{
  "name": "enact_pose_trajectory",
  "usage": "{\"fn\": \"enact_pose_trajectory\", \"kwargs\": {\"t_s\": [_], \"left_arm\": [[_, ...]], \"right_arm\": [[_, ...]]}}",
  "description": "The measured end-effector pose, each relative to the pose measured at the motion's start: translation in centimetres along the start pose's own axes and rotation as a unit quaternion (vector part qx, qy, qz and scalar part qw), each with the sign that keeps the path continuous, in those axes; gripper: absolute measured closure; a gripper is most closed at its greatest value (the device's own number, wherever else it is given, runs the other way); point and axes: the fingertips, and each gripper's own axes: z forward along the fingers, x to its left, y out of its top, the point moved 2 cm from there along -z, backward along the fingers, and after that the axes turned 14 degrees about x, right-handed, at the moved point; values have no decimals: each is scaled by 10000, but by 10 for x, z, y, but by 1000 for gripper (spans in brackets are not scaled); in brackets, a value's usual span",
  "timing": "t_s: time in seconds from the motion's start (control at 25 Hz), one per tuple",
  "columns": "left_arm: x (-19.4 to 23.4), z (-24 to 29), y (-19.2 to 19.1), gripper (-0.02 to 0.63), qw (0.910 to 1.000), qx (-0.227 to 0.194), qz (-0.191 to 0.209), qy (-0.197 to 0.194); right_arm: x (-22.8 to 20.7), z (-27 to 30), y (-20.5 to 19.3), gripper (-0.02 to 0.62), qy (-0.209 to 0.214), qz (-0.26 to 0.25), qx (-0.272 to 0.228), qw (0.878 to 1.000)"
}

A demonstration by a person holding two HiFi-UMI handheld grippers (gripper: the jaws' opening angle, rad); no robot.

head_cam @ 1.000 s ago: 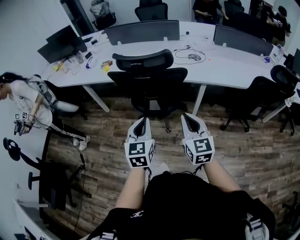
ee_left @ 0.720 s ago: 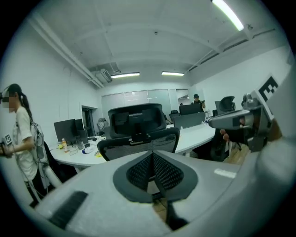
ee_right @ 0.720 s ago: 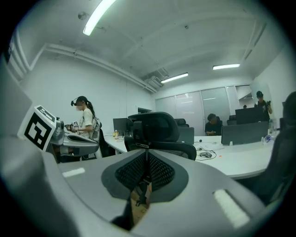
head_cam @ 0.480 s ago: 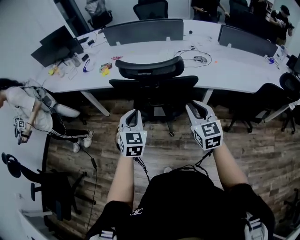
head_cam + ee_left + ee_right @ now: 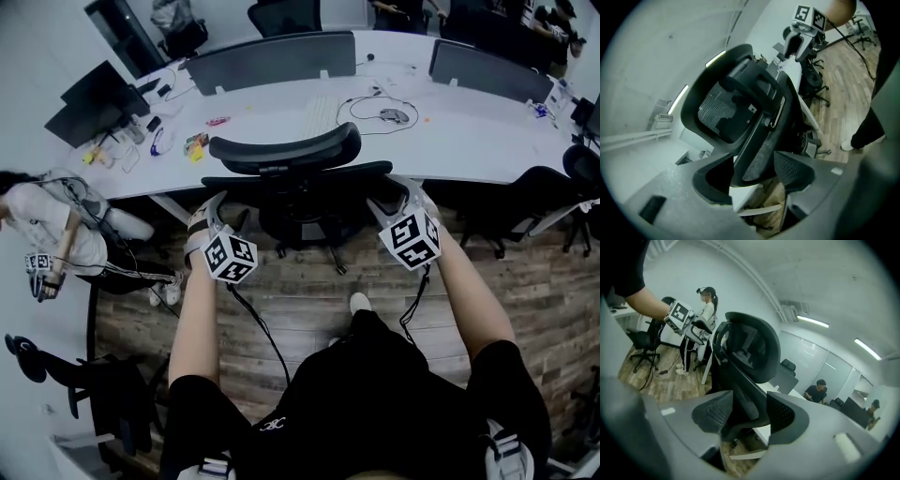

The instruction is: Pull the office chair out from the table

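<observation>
A black office chair (image 5: 295, 183) with a curved headrest (image 5: 286, 150) stands tucked against the white desk (image 5: 469, 127). My left gripper (image 5: 216, 202) is at the left edge of its backrest and my right gripper (image 5: 396, 189) at the right edge. In the left gripper view the jaws (image 5: 752, 176) have just been opening, and the mesh backrest edge (image 5: 761, 150) runs between them with a gap showing. In the right gripper view the jaws (image 5: 749, 416) have likewise been opening, with the backrest edge (image 5: 740, 404) between the pads.
Grey divider panels (image 5: 272, 61), monitors (image 5: 94, 94), cables and small items are on the desk. More black chairs stand at the right (image 5: 525, 187) and lower left (image 5: 103, 375). A person (image 5: 47, 211) stands at the left. The floor (image 5: 309, 300) is wood planks.
Both grippers moved forward from in front of my body to the two sides of the chair's backrest, rolling as they went. Their jaws went from shut to open.
</observation>
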Motion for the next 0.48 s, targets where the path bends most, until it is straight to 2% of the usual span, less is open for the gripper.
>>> {"fn": "enact_pose_trajectory", "kwargs": {"t_s": [0.12,0.28,0.48], "left_arm": [[5,30,-6,308,9994,291,154,40],[10,55,-7,286,9984,482,244,137],[20,84,1,279,9977,596,296,155]], "right_arm": [[-13,26,-2,337,-76,-342,165,9993],[-24,55,-4,278,-1,-525,382,9979],[-39,86,-11,268,-33,-697,657,9954]]}}
